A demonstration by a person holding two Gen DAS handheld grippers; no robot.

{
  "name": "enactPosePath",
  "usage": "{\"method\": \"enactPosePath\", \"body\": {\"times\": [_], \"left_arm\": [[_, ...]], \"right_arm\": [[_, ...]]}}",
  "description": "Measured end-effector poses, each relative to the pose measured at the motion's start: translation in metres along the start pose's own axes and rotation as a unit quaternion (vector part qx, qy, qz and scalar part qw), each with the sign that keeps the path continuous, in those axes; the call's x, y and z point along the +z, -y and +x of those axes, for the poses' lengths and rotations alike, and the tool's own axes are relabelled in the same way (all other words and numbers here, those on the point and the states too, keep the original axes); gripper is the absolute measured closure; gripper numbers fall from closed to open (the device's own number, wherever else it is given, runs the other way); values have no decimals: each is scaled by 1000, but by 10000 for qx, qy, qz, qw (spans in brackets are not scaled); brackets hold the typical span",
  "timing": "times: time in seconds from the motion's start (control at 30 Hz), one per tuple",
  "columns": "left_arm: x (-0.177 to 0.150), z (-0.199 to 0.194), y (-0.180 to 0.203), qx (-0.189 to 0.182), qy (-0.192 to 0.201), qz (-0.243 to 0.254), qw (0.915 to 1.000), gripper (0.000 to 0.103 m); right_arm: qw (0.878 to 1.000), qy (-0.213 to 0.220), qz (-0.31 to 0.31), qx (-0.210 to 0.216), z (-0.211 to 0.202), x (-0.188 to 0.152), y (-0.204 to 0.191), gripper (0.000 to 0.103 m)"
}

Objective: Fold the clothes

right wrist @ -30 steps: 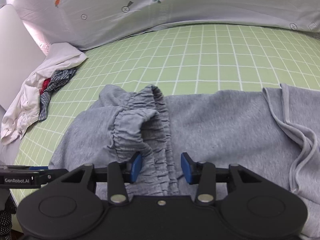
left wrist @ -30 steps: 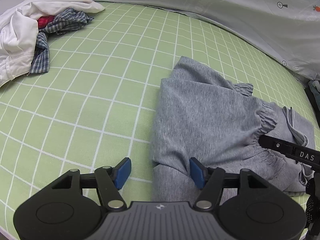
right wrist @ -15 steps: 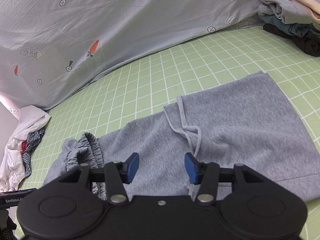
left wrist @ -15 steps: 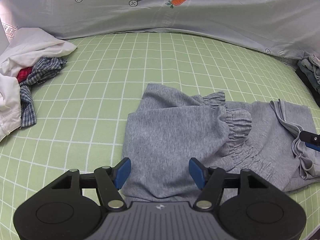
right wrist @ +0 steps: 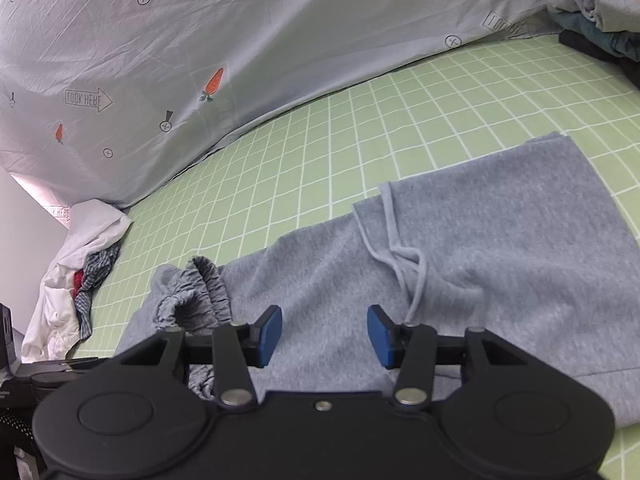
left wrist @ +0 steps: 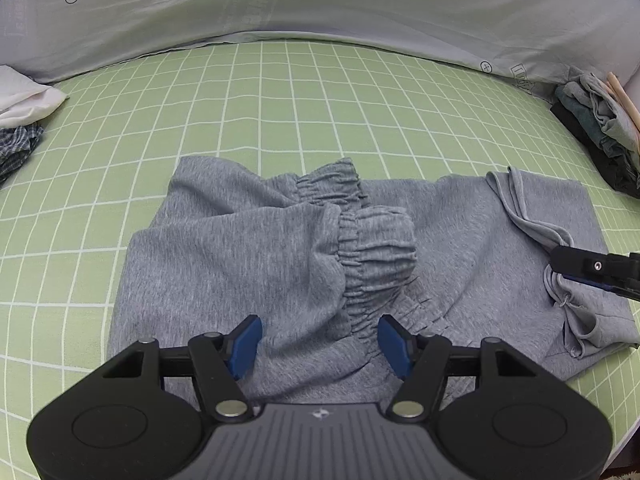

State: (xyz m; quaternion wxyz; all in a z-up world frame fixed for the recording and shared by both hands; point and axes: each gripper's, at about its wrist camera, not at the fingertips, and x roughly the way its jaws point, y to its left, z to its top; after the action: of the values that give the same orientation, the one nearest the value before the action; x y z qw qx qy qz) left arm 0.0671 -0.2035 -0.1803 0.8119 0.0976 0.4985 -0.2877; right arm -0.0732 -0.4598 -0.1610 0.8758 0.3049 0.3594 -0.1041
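Grey sweatpants [left wrist: 248, 256] lie partly folded on the green checked sheet [left wrist: 280, 112], with gathered elastic cuffs [left wrist: 376, 240] on top at the middle and a drawstring [left wrist: 560, 300] at the right. My left gripper [left wrist: 320, 344] is open and empty above the near edge of the pants. My right gripper [right wrist: 324, 336] is open and empty above the pants [right wrist: 500, 248], near the drawstring [right wrist: 412, 280]. Its side shows in the left wrist view [left wrist: 596, 268].
A pile of white and plaid unfolded clothes [right wrist: 76, 280] lies at the left of the bed. A stack of folded clothes [left wrist: 600, 128] sits at the far right. A grey carrot-print cover [left wrist: 320, 4] rises along the back.
Both grippers have pulled back from the pants and swung right. The right gripper moved from the cuffs to the drawstring end. The pants lie still.
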Motion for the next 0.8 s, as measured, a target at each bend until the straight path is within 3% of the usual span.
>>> {"method": "enactPosePath", "body": {"times": [0.2, 0.37, 0.57, 0.67, 0.8], "left_arm": [[-8, -22, -20, 443, 217, -226, 9985, 38], [-19, -24, -50, 779, 104, -670, 9947, 38], [-26, -23, -63, 803, -13, -673, 9945, 38], [-30, -23, -69, 815, -72, -675, 9944, 37], [-34, -22, -76, 824, -116, -687, 9942, 37]], "right_arm": [[9941, -638, -289, 832, 40, -1, -28, 52], [9848, -987, -698, 1245, 66, -11, -58, 51], [9853, -1052, -865, 1027, 88, -19, -74, 37], [9845, -1066, -761, 1171, 92, -20, -76, 36], [9839, -981, -1065, 1049, 94, -23, -87, 39]]}}
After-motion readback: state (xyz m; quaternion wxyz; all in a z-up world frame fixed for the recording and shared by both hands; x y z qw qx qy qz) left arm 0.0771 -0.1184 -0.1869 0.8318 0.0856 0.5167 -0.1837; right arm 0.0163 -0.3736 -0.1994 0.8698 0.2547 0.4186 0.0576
